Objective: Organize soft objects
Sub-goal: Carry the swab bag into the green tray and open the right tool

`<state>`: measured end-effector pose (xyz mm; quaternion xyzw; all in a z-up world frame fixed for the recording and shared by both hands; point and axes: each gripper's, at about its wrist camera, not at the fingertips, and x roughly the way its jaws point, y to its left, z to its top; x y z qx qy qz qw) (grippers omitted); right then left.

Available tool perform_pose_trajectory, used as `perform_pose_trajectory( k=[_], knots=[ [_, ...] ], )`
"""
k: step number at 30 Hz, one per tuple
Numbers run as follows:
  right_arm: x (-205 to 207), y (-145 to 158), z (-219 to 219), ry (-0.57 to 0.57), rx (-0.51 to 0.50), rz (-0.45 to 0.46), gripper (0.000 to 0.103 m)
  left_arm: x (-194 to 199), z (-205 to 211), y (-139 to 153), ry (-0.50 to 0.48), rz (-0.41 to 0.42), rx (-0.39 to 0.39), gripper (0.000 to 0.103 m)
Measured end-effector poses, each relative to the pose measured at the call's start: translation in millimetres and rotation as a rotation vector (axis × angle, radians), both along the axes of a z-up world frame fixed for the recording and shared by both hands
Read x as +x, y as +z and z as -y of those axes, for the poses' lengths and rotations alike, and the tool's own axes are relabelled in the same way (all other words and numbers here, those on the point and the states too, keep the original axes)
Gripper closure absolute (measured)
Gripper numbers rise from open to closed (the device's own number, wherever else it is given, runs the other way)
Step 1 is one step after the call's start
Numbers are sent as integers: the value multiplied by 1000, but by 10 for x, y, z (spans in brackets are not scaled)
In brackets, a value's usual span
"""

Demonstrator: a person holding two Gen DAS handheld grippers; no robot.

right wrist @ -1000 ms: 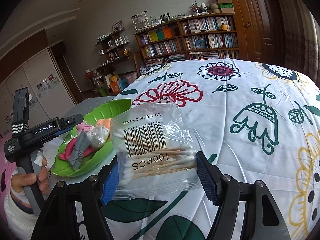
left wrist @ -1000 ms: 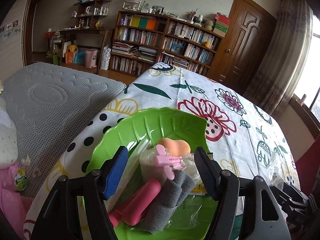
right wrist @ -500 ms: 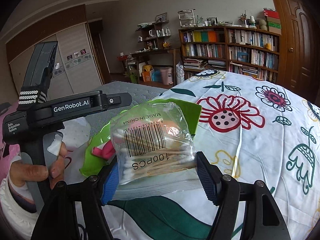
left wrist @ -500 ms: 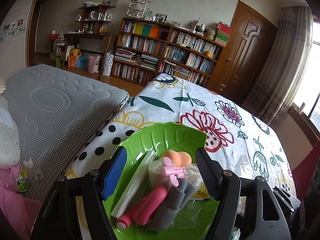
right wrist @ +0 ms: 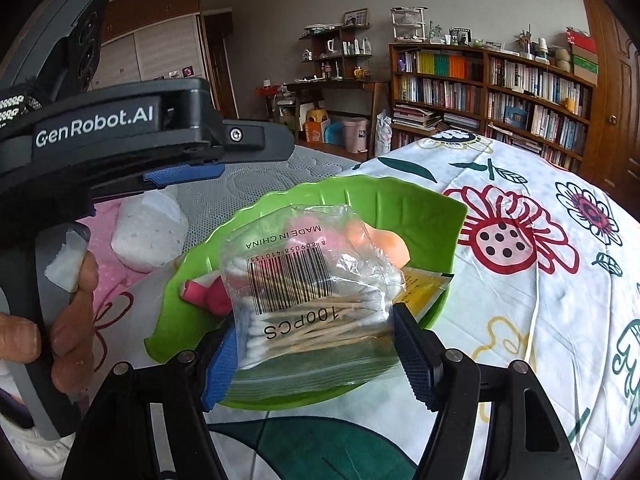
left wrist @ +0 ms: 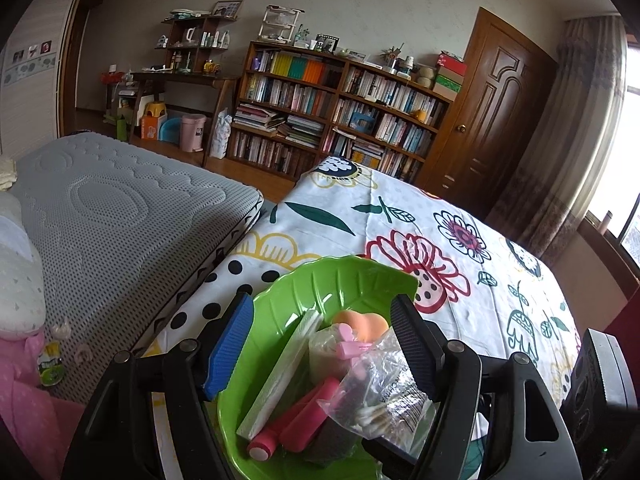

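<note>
Cotton-swab bag (right wrist: pixel 308 304), a clear zip pouch printed "100PCS", is pinched low down between the nearly closed fingers of the right gripper (right wrist: pixel 312 354), which hangs over the near rim of the green leaf-shaped tray (right wrist: pixel 432 216). Its crinkled upper half stands free above the tray's contents. Seen from the left wrist camera, the same pouch (left wrist: pixel 380 396) droops over a pink roller (left wrist: pixel 296 424) and a grey cloth whose outline is mostly hidden; a peach heart-shaped sponge (left wrist: pixel 360 320) and a long pale packet (left wrist: pixel 284 376) lie farther in. The left gripper (left wrist: pixel 322 344) is spread wide and holds nothing, poised above the tray's near side, with a person's hand (right wrist: pixel 60 316) around its handle. The tray sits near the left edge of the desk, on a flower-printed cloth (right wrist: pixel 560 280), close beside a grey mattress (left wrist: pixel 120 216). The pouch looks very light, limp and slick, its film likely to slide under the pads, while the thin sticks inside could snap if squeezed hard. The band across the stick bundle, where it is gripped now, seems the surest hold. A bookcase (left wrist: pixel 340 108) lines the far wall.
</note>
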<state>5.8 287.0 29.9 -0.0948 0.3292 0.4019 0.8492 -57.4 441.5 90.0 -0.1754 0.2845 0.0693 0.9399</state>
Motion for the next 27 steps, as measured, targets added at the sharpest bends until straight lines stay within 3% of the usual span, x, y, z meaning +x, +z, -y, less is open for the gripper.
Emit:
perform_pose_trajectory(
  k=[4, 10, 22, 27],
  knots=[
    [-22, -12, -41, 14, -25, 24, 28, 6, 6, -3, -5, -5, 1, 31],
    [-70, 31, -5, 19, 7, 43, 12, 17, 15, -15, -5, -8, 2, 31],
    [-84, 117, 275, -67, 84, 32, 11, 13, 11, -45, 0, -9, 5, 31],
    [-3, 89, 217, -122, 26, 50, 11, 6, 8, -96, -6, -16, 11, 31]
  ],
)
